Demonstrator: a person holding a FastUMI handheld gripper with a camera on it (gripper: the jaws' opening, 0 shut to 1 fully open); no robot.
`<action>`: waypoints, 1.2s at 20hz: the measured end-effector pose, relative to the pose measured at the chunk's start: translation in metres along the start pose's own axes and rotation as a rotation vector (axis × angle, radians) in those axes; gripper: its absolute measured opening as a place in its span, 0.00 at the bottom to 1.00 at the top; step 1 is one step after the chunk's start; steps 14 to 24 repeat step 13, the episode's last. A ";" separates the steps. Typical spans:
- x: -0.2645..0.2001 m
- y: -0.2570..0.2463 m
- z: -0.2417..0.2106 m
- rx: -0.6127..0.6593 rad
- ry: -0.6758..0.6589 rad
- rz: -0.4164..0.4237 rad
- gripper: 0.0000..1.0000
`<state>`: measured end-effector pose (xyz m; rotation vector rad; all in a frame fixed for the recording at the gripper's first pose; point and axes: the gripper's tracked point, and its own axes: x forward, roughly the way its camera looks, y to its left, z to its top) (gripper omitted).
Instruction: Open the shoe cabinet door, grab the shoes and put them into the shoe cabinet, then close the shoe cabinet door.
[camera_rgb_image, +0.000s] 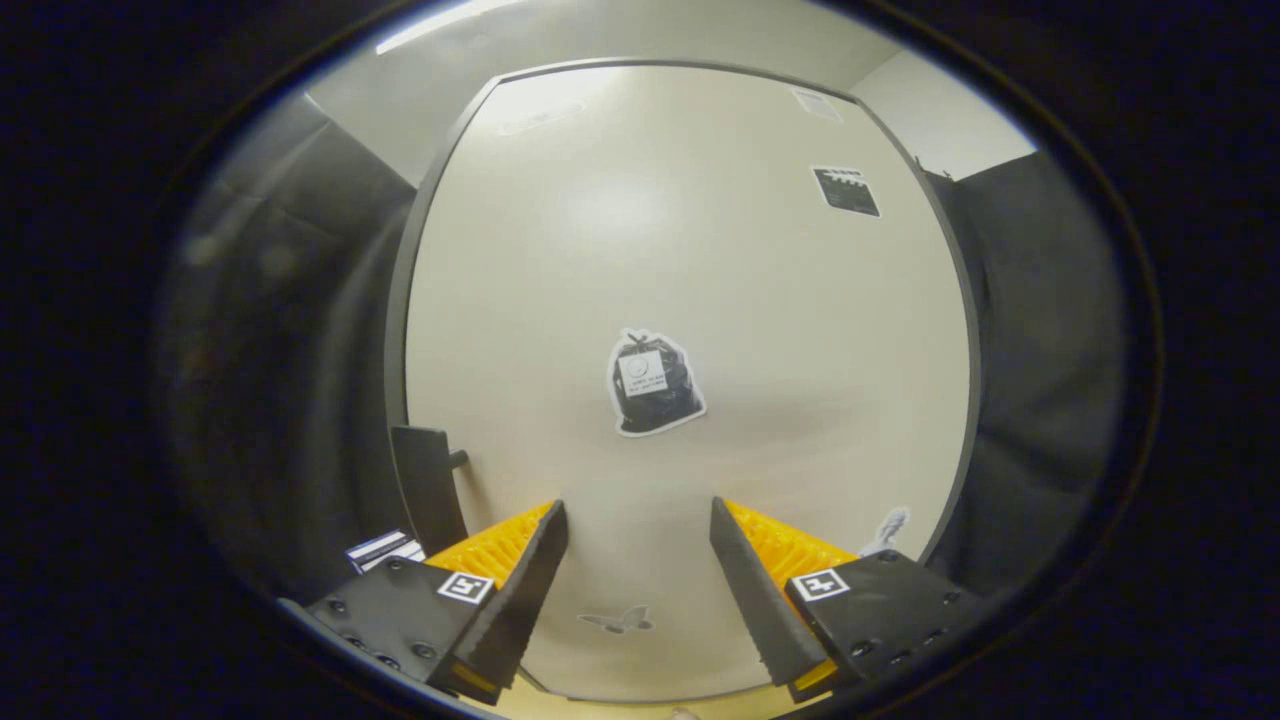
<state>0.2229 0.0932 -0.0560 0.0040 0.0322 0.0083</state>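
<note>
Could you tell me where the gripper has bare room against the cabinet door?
The open gripper faces the closed beige cabinet door: bare between the black bag sticker and the jaws. Tighter leftward, by the dark handle.

The pale beige shoe cabinet door (690, 300) with a dark handle (428, 490) at its lower-left edge stands shut, filling the centre.

Pale wall (930, 110) and ceiling (620, 40) above, meeting at an upper corner; long strip light (450, 22) glowing on the ceiling; dark cloth (1040, 330) hanging to one side, more dark draping (290, 330) opposite, blurred; soft glare overall; a sliver of floor (640, 708) below, pale.
</note>
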 end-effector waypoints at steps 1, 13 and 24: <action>-0.002 0.000 -0.001 0.003 0.001 0.001 0.92; -0.070 -0.009 0.019 0.030 -0.016 0.036 0.92; -0.070 -0.009 0.019 0.030 -0.016 0.036 0.92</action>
